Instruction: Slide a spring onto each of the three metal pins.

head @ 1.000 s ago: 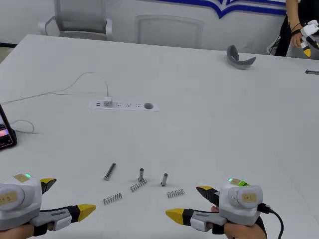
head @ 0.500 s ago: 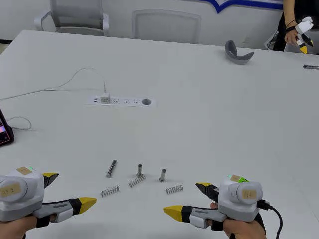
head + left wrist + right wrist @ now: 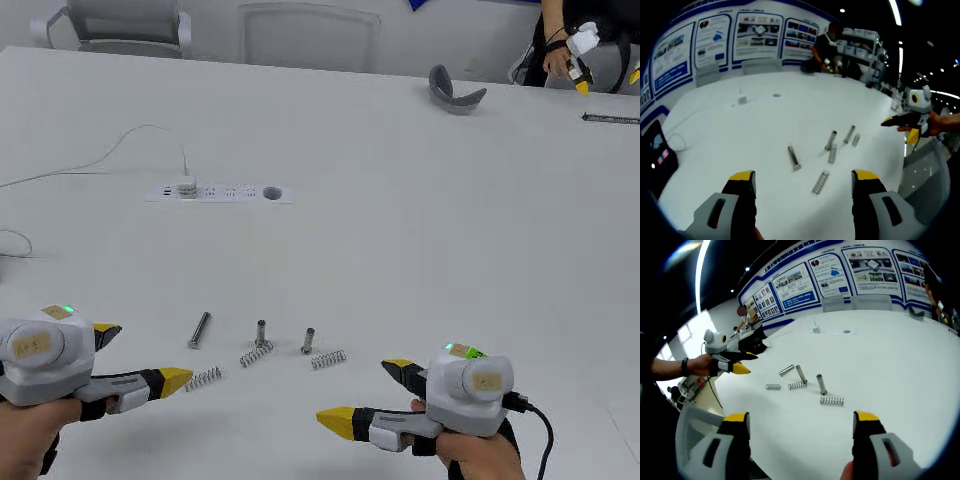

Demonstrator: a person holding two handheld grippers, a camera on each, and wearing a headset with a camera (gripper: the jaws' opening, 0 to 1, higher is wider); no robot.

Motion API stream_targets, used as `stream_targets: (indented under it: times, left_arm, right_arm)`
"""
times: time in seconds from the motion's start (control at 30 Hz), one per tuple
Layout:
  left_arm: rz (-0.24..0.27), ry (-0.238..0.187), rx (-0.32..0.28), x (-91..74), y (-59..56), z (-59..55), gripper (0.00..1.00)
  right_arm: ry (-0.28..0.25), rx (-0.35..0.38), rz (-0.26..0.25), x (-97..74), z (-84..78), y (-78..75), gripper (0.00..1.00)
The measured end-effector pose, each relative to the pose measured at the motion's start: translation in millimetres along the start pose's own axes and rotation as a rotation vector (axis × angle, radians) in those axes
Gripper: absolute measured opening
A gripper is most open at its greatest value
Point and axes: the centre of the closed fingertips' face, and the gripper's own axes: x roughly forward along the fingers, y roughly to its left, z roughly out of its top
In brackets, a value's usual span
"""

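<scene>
Both hand-held, left claw (image 3: 142,354) and right claw (image 3: 362,392), jaws spread wide.

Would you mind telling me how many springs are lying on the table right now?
3. The left spring lies nearest the person, below the fallen pin; the middle spring lies by the middle pin; the right spring lies beside the right pin. None seems hidden.

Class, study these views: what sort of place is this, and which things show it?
Probably an office meeting or showroom space: a long white table with a power strip on it, office chairs along its far edge, and blue-framed display posters on the wall.
</scene>
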Motion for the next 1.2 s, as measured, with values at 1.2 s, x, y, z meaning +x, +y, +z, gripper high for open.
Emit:
stream_targets:
  times: [1.2]
  left_arm:
    - [-0.031, 0.072, 0.088, 54.9, 11.4, 18.9, 0.65]
  right_arm:
    - [0.015, 0.011, 0.005, 3.7, -5.1, 4.0, 0.82]
